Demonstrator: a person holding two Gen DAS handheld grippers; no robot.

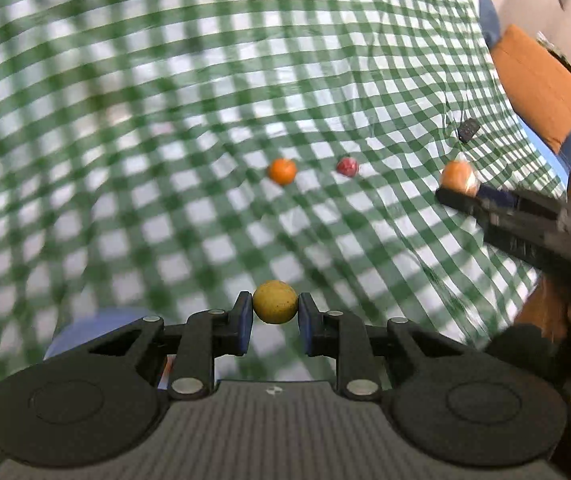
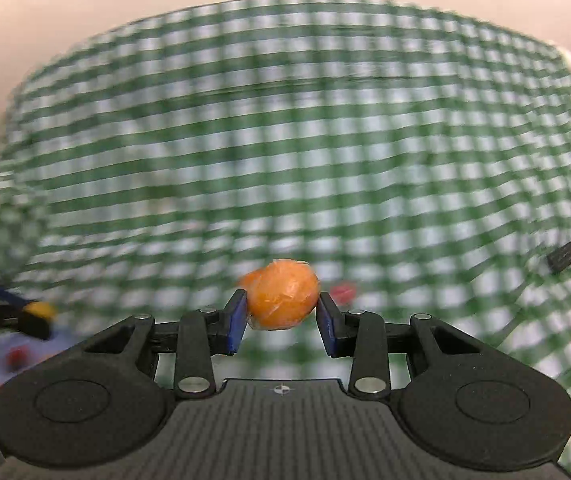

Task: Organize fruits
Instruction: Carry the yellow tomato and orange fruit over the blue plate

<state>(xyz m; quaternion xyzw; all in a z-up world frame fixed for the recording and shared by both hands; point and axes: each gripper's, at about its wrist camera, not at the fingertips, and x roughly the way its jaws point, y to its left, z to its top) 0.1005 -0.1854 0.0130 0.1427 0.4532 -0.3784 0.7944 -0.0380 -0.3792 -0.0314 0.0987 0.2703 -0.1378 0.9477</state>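
Two fruits were clamped: the left gripper (image 1: 275, 307) pinched a yellow fruit (image 1: 275, 301) between its pads, and the right gripper (image 2: 282, 314) squeezed a wrapped orange fruit (image 2: 281, 294). Loose on the checked cloth (image 1: 165, 120), at twelve o'clock of the left gripper, lay an orange (image 1: 282, 170) and a red fruit (image 1: 347, 166).

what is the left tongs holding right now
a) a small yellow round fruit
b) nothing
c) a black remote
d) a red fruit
a: in the left wrist view the left tongs pinch a small yellow fruit between the blue pads, while the red fruit lies on the checked cloth.
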